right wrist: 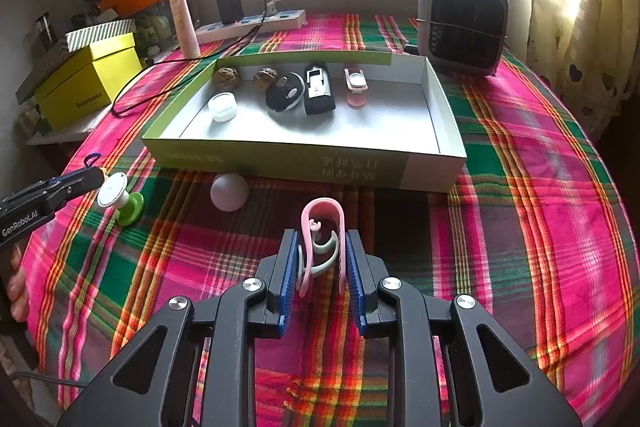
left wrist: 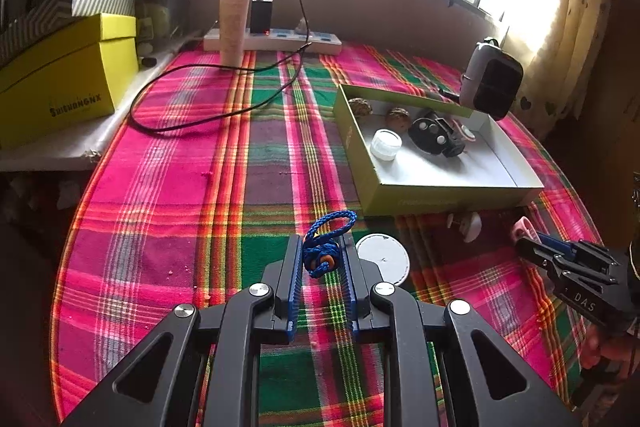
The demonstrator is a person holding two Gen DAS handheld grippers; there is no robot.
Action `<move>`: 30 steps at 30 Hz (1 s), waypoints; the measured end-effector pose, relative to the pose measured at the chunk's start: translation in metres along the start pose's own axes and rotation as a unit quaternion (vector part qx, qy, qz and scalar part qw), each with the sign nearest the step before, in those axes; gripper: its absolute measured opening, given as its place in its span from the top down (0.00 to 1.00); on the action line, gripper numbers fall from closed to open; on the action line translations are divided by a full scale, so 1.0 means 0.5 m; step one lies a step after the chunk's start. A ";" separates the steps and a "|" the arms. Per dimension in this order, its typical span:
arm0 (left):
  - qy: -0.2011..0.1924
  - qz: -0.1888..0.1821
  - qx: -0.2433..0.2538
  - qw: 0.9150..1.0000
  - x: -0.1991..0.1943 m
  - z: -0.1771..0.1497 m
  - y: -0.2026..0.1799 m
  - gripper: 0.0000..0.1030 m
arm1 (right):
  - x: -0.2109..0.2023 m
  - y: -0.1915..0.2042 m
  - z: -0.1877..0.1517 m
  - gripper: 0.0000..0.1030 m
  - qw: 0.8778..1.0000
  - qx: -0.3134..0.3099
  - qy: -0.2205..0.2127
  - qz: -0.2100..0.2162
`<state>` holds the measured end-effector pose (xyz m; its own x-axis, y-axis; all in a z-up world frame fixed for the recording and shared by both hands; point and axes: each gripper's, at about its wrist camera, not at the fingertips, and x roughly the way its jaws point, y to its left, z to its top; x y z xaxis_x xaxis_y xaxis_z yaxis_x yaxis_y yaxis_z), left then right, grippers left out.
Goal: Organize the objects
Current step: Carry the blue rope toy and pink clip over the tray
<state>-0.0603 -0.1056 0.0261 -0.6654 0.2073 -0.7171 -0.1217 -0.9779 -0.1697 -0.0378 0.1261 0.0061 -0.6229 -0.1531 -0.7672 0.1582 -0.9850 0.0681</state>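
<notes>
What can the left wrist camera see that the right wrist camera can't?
Only the left wrist view shows the blue cord up close, pinched in the left tool.

Only the right wrist view shows the pink clip standing between the right tool's blue pads, and the green base under the white disc on the cloth.

Both show the open box holding small things, the white cap inside it, the heater, the yellow box and the plaid cloth.
</notes>
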 end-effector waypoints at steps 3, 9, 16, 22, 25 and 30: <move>-0.004 0.000 0.005 1.000 -0.007 0.003 -0.007 0.84 | -0.006 0.000 0.002 0.76 1.000 -0.001 -0.004 0.001; -0.013 -0.003 0.012 1.000 -0.020 0.011 -0.023 0.84 | -0.017 0.000 0.009 0.76 1.000 -0.007 -0.013 0.004; -0.016 -0.006 0.019 1.000 -0.022 0.019 -0.045 0.84 | -0.029 0.000 0.022 0.76 1.000 -0.013 -0.024 0.007; -0.020 -0.009 0.027 0.999 -0.021 0.032 -0.070 0.84 | -0.034 -0.005 0.036 0.76 0.999 -0.013 -0.031 0.015; -0.019 -0.011 0.032 0.999 -0.014 0.041 -0.086 0.84 | -0.035 -0.005 0.046 0.76 0.999 -0.015 -0.035 0.017; -0.022 -0.018 0.036 0.999 -0.006 0.055 -0.107 0.84 | -0.030 -0.006 0.063 0.76 0.999 -0.020 -0.039 0.020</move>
<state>-0.0719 -0.0547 0.0557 -0.6914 0.2427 -0.6805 -0.1982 -0.9695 -0.1444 -0.0528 0.1290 0.0375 -0.6724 -0.2004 -0.7126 0.2145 -0.9741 0.0716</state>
